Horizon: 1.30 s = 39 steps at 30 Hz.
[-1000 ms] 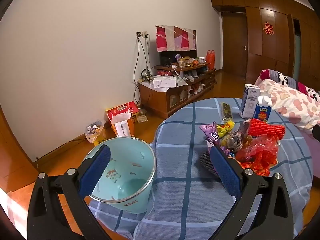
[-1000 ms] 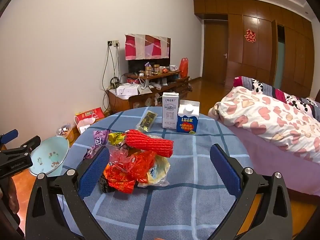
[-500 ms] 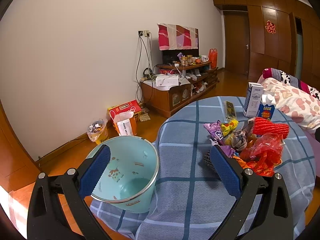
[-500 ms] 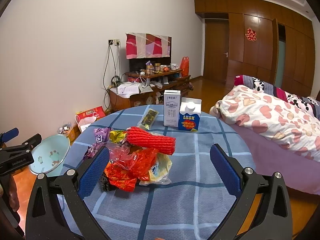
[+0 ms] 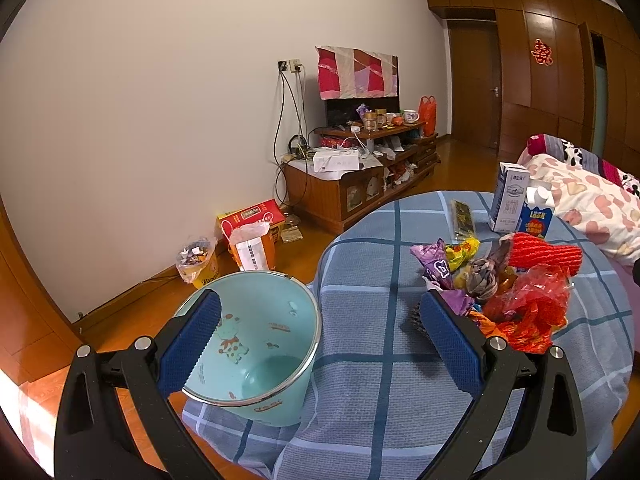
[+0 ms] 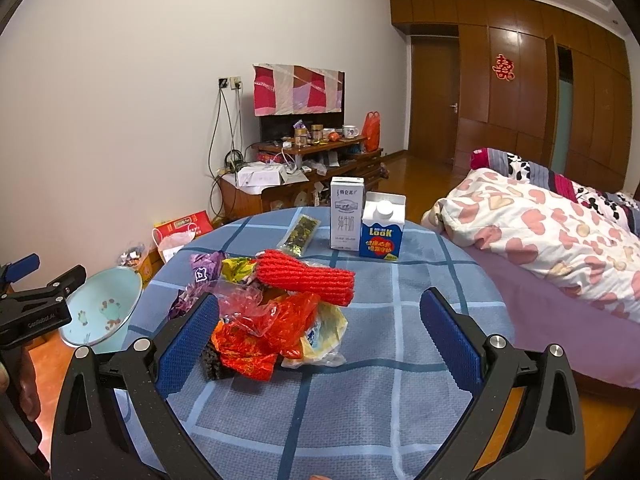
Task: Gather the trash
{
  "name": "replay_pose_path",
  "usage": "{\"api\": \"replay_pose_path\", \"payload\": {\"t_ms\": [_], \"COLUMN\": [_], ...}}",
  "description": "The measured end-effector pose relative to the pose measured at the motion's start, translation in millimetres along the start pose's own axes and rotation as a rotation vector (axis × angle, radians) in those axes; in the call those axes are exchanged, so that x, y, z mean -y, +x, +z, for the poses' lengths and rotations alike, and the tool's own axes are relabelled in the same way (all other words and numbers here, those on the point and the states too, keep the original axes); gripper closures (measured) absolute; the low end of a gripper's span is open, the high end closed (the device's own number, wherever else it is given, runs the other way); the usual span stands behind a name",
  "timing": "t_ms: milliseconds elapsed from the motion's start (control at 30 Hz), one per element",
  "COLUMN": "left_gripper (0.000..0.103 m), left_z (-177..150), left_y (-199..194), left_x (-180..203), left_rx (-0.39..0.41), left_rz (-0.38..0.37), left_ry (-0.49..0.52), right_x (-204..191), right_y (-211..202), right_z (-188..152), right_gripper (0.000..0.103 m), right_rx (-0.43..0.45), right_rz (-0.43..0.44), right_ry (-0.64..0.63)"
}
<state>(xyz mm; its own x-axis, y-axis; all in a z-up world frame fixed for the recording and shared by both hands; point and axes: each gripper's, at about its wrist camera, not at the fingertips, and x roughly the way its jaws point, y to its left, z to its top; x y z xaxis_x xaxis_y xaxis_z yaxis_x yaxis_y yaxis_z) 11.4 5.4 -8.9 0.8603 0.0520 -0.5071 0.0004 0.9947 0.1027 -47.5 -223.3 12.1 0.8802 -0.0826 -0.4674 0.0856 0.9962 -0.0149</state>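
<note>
left gripper (image 5: 320,352) jaws spread, nothing held | right gripper (image 6: 320,344) jaws spread, nothing held | change: left view edged slightly nearer; no trash yet collected | trash pile (image 6: 276,312) lies mid-table | bin (image 5: 256,344) at table's left edge, seen empty | two cartons (image 6: 366,224) at far edge

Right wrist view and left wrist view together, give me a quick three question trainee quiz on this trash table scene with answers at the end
1. True or false: the right gripper is shut on a wrapper.
2. Which lies on top of the trash pile? A. red foam net B. blue carton C. white milk box
3. Fill in: the teal bin sits at the table's ____ edge, seen from the right wrist.

Key: 1. False; it is open and holds nothing. 2. A. 3. Left, beside the checked tablecloth.
</note>
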Motion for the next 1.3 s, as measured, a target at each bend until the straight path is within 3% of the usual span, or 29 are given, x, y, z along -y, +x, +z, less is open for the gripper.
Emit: {"api": "replay_pose_path", "payload": {"t_ms": [1300], "left_gripper": [0.006], "left_z": [-4.1], "left_y": [7.3], "left_x": [-0.8], "left_rx": [-0.014], "left_rz": [0.019], "left_ry": [0.01], "right_x": [1.8], "right_y": [3.1], "right_z": [-4.9], "right_gripper": [0.004], "right_rx": [-0.013], "right_rz": [0.0], "right_ry": [0.008]}}
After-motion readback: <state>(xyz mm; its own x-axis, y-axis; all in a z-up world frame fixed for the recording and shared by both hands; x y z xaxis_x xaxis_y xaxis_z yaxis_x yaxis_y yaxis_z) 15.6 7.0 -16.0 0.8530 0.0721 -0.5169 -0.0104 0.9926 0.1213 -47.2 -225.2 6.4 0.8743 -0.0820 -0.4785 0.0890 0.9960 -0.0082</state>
